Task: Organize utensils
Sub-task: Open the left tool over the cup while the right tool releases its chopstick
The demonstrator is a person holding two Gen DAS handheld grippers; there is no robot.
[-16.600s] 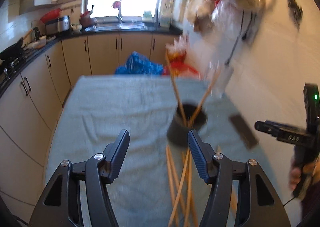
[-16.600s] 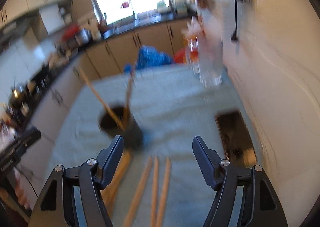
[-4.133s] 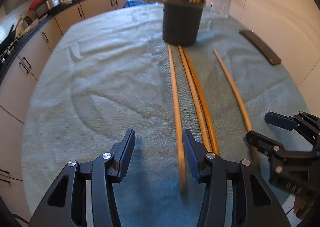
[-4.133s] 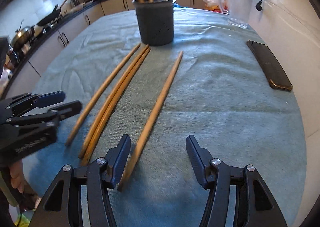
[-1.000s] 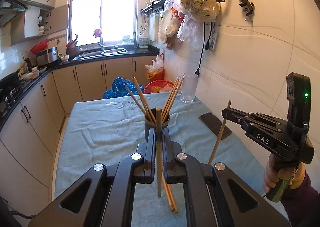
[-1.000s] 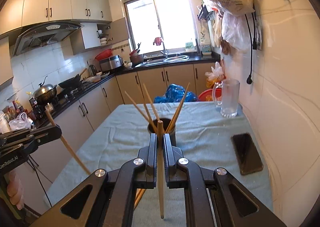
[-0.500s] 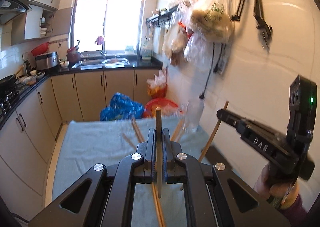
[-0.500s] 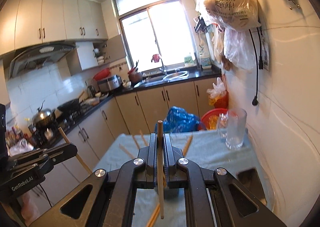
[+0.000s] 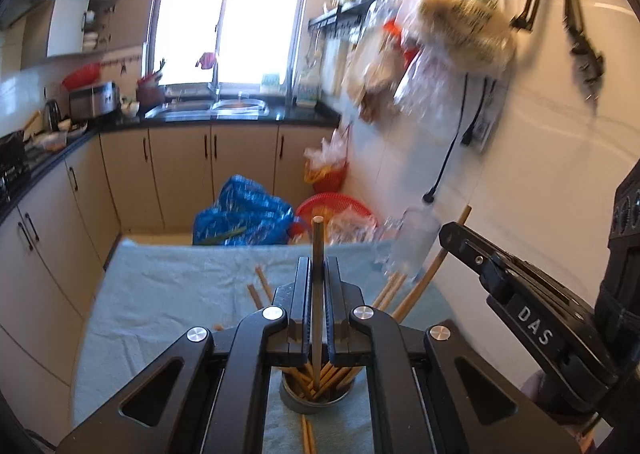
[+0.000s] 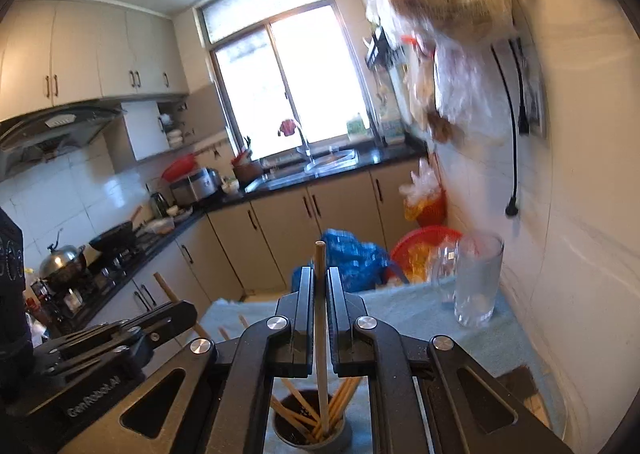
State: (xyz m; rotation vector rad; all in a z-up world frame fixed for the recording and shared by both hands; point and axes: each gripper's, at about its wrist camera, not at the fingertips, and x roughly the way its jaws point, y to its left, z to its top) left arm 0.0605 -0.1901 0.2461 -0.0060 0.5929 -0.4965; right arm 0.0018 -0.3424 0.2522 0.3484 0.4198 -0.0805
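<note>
On the cloth-covered table (image 9: 168,294), the dark cup (image 10: 308,440) is sitting right under both tongs. The left tongs (image 9: 317,274) and right tongs (image 10: 320,286) are each pinching one upright stick (image 9: 317,294) (image 10: 320,314); lowering the tips inside the rim before letting go is probably safest.

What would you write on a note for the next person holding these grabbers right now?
Left gripper: shut on a stick, held upright above the cup.
Right gripper: shut on another stick, also upright, its lower end down at the cup's mouth.
Done: the cup already holds a bunch of sticks.
Left: let both held sticks go into the cup. At least one stick lies on the cloth in front of the cup; pick that up next. A glass stands near the wall, so keep clear of it.
</note>
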